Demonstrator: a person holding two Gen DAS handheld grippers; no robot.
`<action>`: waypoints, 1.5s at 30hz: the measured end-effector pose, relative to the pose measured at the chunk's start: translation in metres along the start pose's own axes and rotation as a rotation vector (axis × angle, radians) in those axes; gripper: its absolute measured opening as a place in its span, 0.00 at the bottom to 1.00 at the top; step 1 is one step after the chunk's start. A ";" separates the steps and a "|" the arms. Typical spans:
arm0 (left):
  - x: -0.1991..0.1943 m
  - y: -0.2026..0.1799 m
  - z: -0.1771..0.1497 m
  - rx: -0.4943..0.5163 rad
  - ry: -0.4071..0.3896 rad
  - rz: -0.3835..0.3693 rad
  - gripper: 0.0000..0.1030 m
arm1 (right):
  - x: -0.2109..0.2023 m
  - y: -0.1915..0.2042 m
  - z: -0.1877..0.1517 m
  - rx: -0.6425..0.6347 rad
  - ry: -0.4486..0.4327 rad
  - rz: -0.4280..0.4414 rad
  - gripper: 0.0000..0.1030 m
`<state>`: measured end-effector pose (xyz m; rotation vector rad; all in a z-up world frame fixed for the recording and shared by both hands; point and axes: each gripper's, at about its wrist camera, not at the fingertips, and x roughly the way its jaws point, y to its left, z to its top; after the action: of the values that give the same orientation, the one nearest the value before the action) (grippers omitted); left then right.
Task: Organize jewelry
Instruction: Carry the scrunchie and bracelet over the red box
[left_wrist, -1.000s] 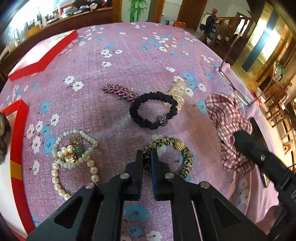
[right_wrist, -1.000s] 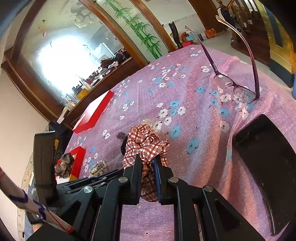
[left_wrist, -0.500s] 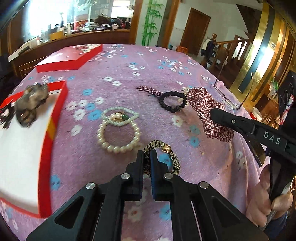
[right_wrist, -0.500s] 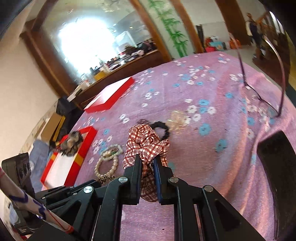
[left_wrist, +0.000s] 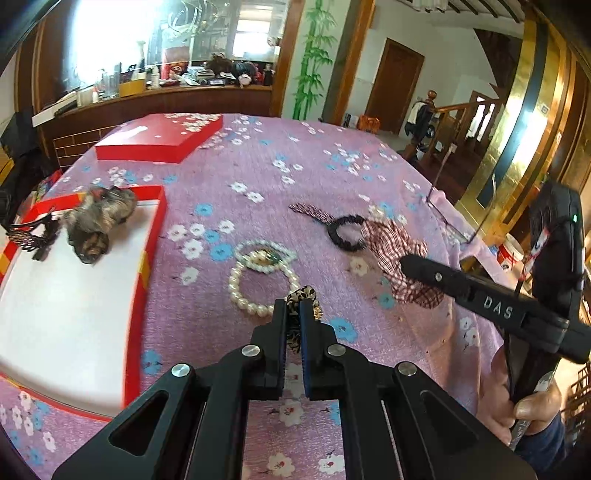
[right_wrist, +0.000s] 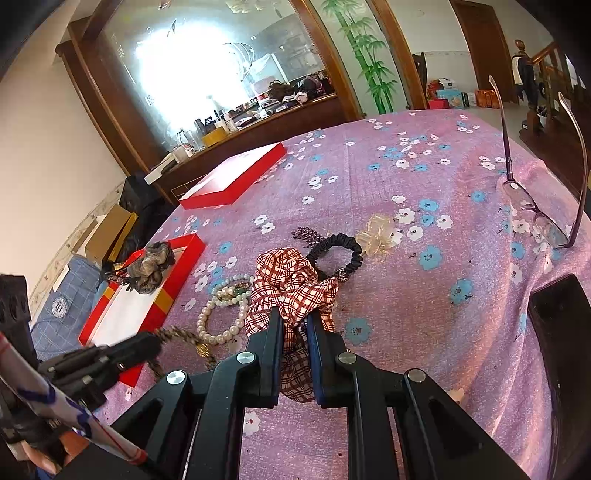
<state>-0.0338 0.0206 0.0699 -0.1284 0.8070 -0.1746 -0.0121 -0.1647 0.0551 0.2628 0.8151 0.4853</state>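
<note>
The left gripper (left_wrist: 293, 314) has its jaws closed on the leopard scrunchie (left_wrist: 300, 300), which is above the purple tablecloth (left_wrist: 258, 173), just beside the pearl bracelet (left_wrist: 258, 288). The scrunchie is pressed into a narrow loop, and its long axis runs forward along the fingers, away from the camera. The right gripper (right_wrist: 294, 328) has its jaws clamped on the checked scrunchie (right_wrist: 291, 280); the cloth bunches above the fingertips and a tail hangs down between them. In the left wrist view this scrunchie is in front of the black hair tie (left_wrist: 341, 232), which lies flat on the cloth with a dark beaded clip (left_wrist: 310, 212) touching its far-left side. The open red box (left_wrist: 147, 258) is at the left, its long red wall running away from the camera, and its white floor holds a grey-brown scrunchie (left_wrist: 98, 221) and a dark hair claw (left_wrist: 33, 234) at the far end. The near part of the white floor is free. The red lid (left_wrist: 159, 138) lies well apart, near the far edge. Glasses (right_wrist: 535, 214) stand near the right edge of the table.
</note>
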 end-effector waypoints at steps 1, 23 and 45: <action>-0.003 0.003 0.002 -0.006 -0.005 0.005 0.06 | 0.000 0.001 0.000 -0.003 -0.001 0.002 0.14; -0.072 0.108 0.011 -0.186 -0.131 0.112 0.06 | -0.008 0.064 -0.001 -0.071 0.030 0.134 0.14; -0.076 0.304 0.010 -0.413 -0.091 0.296 0.06 | 0.148 0.274 0.009 -0.266 0.318 0.223 0.17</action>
<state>-0.0462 0.3339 0.0758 -0.3995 0.7539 0.2784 -0.0044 0.1461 0.0780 0.0282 1.0233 0.8525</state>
